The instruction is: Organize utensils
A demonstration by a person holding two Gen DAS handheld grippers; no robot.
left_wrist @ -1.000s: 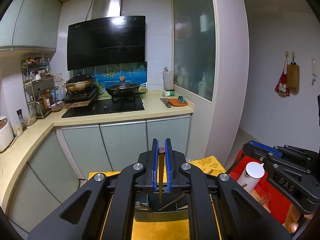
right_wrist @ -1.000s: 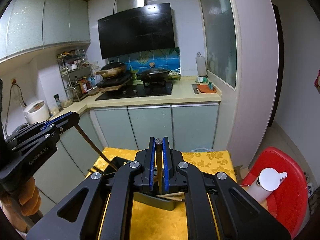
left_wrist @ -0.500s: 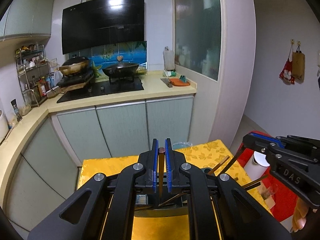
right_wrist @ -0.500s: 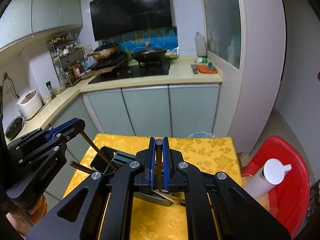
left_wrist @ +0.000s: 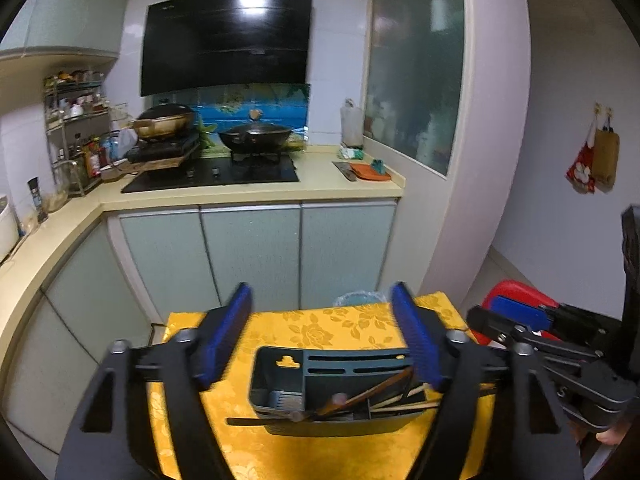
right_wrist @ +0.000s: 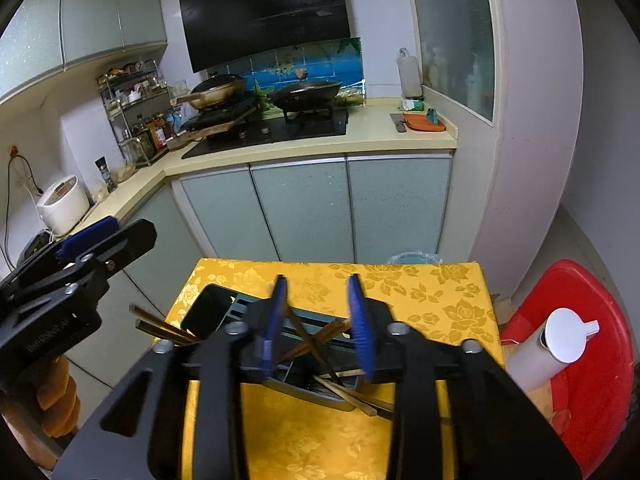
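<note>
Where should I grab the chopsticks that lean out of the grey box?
Grip a chopstick near its raised top end, coming from above. That end sticks up clear of the box, while the lower end is buried among other sticks. Both hand-held grippers are open now.

You have a small table (right_wrist: 420, 292) under a yellow floral cloth (left_wrist: 352, 324) in front of the kitchen cabinets; on the cloth stands a dark utensil caddy (left_wrist: 332, 364), open compartments up; wooden chopsticks (right_wrist: 320, 340) lean crossed inside it, some ends poking over its rim.
</note>
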